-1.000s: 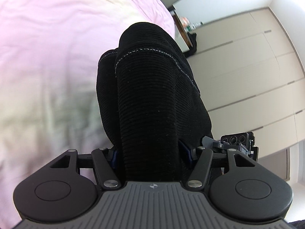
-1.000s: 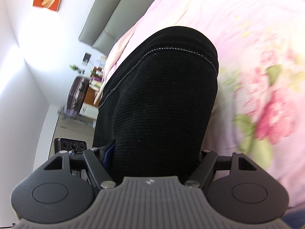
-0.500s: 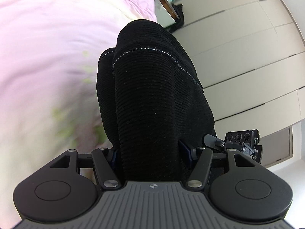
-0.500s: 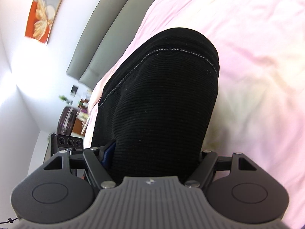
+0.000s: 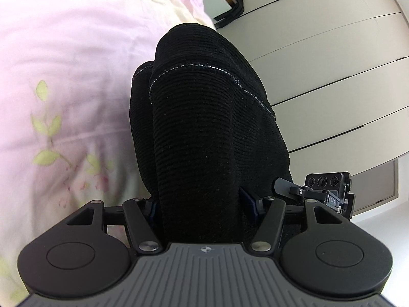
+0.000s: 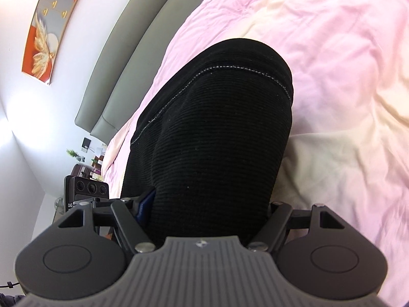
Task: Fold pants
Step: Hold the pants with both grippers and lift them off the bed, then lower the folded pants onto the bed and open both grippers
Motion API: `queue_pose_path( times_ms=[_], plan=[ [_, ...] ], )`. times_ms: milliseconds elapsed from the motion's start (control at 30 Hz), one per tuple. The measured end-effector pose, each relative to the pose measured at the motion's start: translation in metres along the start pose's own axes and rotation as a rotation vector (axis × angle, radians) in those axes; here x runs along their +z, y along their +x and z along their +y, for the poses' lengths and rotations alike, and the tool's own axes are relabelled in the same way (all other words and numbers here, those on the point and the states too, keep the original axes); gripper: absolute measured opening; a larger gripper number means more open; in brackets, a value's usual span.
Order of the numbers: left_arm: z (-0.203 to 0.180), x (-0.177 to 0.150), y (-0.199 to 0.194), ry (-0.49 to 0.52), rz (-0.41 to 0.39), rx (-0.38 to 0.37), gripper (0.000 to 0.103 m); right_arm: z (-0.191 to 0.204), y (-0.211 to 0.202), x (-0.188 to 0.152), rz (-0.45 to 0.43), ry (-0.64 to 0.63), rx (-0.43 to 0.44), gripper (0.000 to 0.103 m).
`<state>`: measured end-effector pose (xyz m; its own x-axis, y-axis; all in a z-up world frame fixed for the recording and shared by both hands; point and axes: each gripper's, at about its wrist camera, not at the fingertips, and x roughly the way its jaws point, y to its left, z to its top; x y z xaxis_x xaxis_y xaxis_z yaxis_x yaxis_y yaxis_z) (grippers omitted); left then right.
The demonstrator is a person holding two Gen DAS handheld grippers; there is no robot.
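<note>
The left gripper pinches a thick bunch of the black pants, which fills the frame's centre and hides the fingers. The right gripper likewise pinches the pants at centre frame. A pink bed lies behind, at right in the right view, at upper left in the left view.

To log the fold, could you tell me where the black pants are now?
The black pants are bunched in both grippers, above the pink bedspread.
</note>
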<state>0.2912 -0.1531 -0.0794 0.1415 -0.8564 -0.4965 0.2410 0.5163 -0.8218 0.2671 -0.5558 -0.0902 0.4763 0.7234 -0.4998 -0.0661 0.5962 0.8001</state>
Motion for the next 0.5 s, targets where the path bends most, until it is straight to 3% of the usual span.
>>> queue_pose_path(
  times_ms=[167,267,367,500],
  plan=[
    [0.014,-0.008,0.023,0.013,0.026,0.106,0.073,-0.044,0.021,-0.011,-0.002,0.016,-0.005,0.074],
    [0.02,-0.018,0.025,0.005,0.009,0.106,0.081,-0.07,0.024,-0.028,-0.042,0.084,0.041,0.079],
    [0.021,-0.024,0.025,-0.009,0.004,0.113,0.084,-0.075,0.015,-0.043,-0.068,0.118,0.048,0.079],
    [0.001,-0.027,0.014,0.052,-0.008,0.169,0.088,-0.075,-0.002,-0.06,-0.085,0.167,0.045,0.079]
  ],
)
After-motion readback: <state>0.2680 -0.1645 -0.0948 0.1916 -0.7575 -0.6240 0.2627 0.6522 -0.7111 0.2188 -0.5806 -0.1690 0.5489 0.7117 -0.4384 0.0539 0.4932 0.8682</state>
